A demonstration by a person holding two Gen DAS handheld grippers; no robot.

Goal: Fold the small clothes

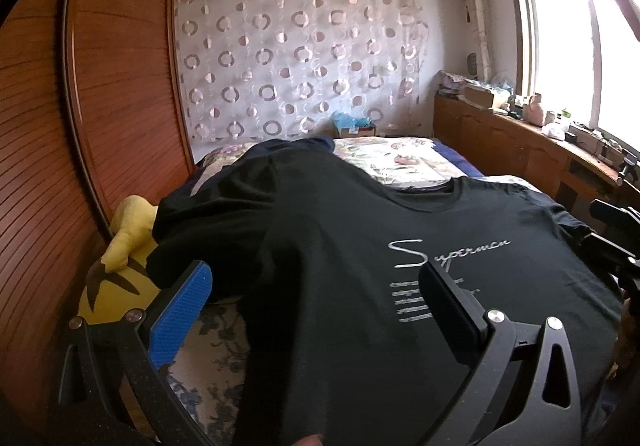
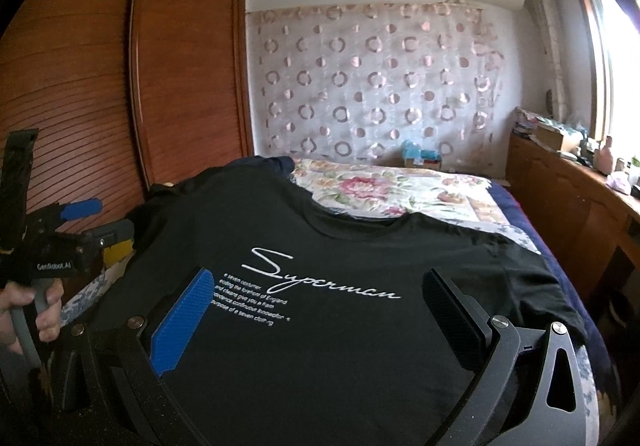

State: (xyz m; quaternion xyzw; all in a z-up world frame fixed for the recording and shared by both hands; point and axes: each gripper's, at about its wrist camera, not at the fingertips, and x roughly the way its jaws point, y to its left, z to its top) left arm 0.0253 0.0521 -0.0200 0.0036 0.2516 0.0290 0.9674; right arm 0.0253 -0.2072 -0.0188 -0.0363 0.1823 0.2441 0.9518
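We see a yellow plush toy (image 1: pixel 120 266) wedged between the bed's left edge and the wooden wardrobe (image 1: pixel 80 106), with a dark garment (image 1: pixel 224 182) draped over part of it. A floral bedspread (image 2: pixel 392 186) covers the far half of the bed, and a patterned curtain (image 2: pixel 368 86) hangs behind it. A cluttered wooden counter (image 1: pixel 500 130) runs under the window at the right.

The black T-shirt (image 2: pixel 320 346) lies front up on the near part of the bed, neckline toward the curtain, its white "Superman" script (image 2: pixel 316 274) readable with small lines of text beneath. Its left side overlaps the dark garment; the right sleeve spreads toward the bed's edge.

Our left hand-held gripper (image 1: pixel 316 298) hangs over the shirt's left portion, fingers spread wide, gripping nothing. Our right hand-held gripper (image 2: pixel 316 302) is likewise wide apart above the chest print, holding nothing.
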